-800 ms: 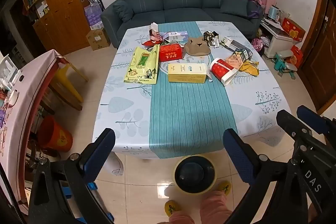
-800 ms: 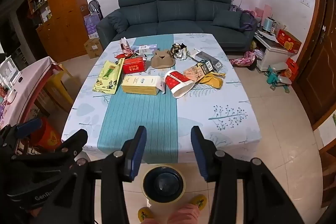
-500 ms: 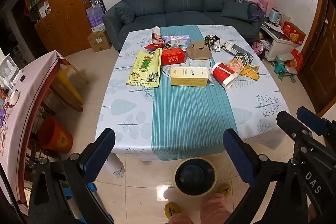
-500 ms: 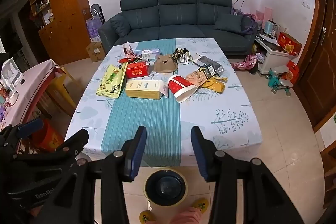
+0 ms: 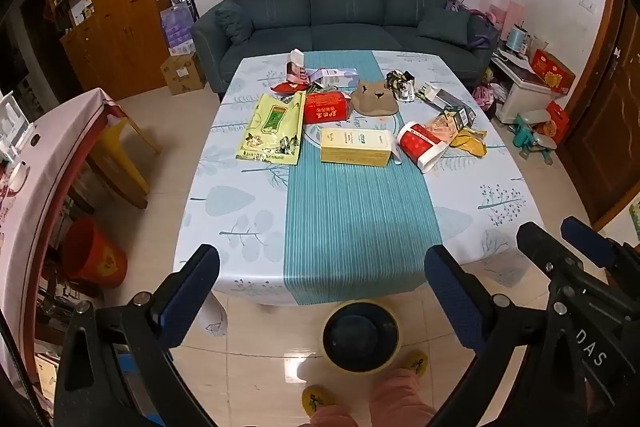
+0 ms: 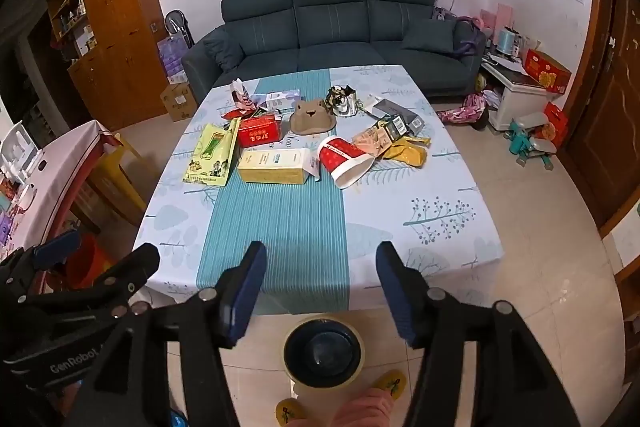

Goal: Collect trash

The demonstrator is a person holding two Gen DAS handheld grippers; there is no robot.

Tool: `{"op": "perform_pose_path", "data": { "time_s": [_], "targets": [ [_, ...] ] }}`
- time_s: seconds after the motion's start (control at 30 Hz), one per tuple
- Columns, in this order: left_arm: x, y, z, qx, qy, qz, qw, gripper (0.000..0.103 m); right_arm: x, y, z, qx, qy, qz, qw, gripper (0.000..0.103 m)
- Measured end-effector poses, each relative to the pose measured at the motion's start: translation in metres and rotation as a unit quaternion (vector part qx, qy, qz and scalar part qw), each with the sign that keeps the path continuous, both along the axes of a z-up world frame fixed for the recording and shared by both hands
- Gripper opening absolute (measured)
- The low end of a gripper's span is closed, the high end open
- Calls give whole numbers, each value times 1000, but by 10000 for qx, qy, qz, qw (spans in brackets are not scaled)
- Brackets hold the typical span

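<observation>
Trash lies across the far half of the table (image 5: 360, 227): a yellow-green bag (image 5: 274, 127), a red box (image 5: 326, 107), a yellow carton (image 5: 356, 147), a red-and-white paper cup (image 5: 420, 145) and a yellow wrapper (image 5: 472, 143). The same carton (image 6: 274, 165) and cup (image 6: 344, 159) show in the right wrist view. A dark bin with a yellow rim (image 5: 361, 337) (image 6: 324, 351) stands on the floor at the table's near edge. My left gripper (image 5: 320, 259) hangs wide open and empty above the near edge. Beside it my right gripper (image 6: 320, 259) is open and empty too.
A brown animal-shaped item (image 5: 376, 99) and several small packets lie among the trash. A dark sofa (image 5: 340, 7) stands behind the table. At the left are a yellow stool (image 5: 120, 147), a red bucket (image 5: 94, 255) and a pink-covered table (image 5: 40, 167). The person's feet (image 5: 360, 403) are by the bin.
In both views the table and sofa have slid lower in the picture, with more of the wall showing. Both grippers stay open and empty.
</observation>
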State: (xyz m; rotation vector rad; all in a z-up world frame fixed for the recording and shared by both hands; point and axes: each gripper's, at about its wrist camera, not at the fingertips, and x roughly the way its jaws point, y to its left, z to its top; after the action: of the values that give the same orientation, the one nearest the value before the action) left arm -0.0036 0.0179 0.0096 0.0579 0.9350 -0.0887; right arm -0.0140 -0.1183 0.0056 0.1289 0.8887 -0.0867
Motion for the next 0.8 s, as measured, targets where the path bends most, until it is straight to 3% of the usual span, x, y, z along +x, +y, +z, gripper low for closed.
{"op": "perform_pose_path", "data": {
  "time_s": [0.8],
  "targets": [
    [-5,17,10,36,-180,-8,9998,102,-8,15,1,29,-34,-162,9999,59]
  ]
}}
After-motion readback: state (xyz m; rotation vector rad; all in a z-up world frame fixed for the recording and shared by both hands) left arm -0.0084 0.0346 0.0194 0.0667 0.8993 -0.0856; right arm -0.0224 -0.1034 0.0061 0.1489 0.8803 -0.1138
